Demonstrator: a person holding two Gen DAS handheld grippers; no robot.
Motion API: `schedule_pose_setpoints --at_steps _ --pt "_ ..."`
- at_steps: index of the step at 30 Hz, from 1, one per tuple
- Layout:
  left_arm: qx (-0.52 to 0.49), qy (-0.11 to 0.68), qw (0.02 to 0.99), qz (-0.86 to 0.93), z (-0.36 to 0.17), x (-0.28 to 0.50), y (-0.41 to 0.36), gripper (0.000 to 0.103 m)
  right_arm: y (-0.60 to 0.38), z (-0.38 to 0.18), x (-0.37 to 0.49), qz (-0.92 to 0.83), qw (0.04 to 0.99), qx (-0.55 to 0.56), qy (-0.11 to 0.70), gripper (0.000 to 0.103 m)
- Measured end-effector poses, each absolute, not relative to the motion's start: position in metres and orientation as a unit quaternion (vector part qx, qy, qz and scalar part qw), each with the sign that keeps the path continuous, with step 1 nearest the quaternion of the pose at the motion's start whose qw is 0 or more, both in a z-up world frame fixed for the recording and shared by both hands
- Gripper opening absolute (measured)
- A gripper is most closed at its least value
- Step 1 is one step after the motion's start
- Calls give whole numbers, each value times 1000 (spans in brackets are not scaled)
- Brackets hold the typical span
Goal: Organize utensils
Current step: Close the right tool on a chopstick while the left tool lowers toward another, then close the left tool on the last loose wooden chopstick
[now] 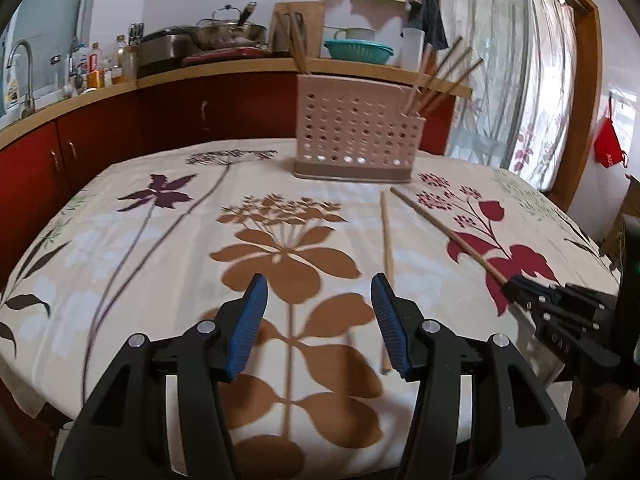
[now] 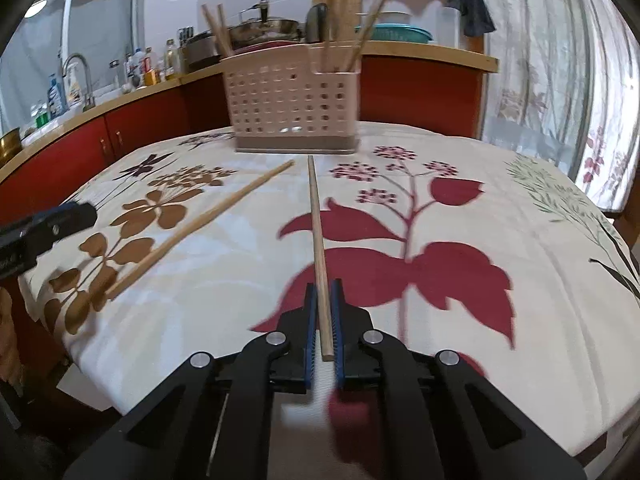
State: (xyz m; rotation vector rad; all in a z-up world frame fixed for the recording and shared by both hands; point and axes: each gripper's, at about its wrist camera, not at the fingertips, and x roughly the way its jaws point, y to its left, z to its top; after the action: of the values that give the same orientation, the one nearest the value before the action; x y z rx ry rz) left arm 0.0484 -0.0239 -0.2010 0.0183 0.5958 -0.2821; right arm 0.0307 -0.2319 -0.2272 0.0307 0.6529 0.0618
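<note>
A pink perforated utensil holder (image 1: 358, 136) stands at the far side of the table and also shows in the right wrist view (image 2: 294, 100); several wooden chopsticks stand in it. My right gripper (image 2: 324, 286) is shut on one wooden chopstick (image 2: 318, 232) near its thick end; it points at the holder. In the left wrist view that chopstick (image 1: 444, 230) runs into the right gripper (image 1: 520, 286). A second chopstick (image 1: 386, 248) lies loose on the cloth, also in the right wrist view (image 2: 200, 230). My left gripper (image 1: 318, 290) is open and empty, just left of it.
The table wears a floral tablecloth (image 1: 160, 272). Behind it runs a red cabinet counter (image 1: 120, 120) with pots, bottles and a sink. A curtained window (image 2: 560, 80) is on the right. The table's near edge lies under my grippers.
</note>
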Motion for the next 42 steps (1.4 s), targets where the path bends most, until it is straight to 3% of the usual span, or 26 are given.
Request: schedule_pose_setpoints --at_steps 11,17,22,27,29,37,42 --pt "25 331 930 -160 -228 46 -50 51 -265 -229 24 13 950 36 309 8" --pt "32 341 924 -168 -234 45 -54 31 -268 -230 23 19 951 46 305 12" --pt "41 337 924 -174 -235 41 -58 28 -268 -231 17 28 953 45 300 30" --pt "41 335 925 -174 -235 39 -58 17 -267 -231 15 33 953 46 298 30" --pt "43 335 925 -176 -235 39 -58 9 -268 -231 14 33 953 48 298 30" --pt "42 328 926 -182 -232 34 -57 6 -275 -231 12 34 950 67 302 7" --pt "46 310 932 -180 -225 30 -55 6 -270 -227 10 38 952 61 299 7"
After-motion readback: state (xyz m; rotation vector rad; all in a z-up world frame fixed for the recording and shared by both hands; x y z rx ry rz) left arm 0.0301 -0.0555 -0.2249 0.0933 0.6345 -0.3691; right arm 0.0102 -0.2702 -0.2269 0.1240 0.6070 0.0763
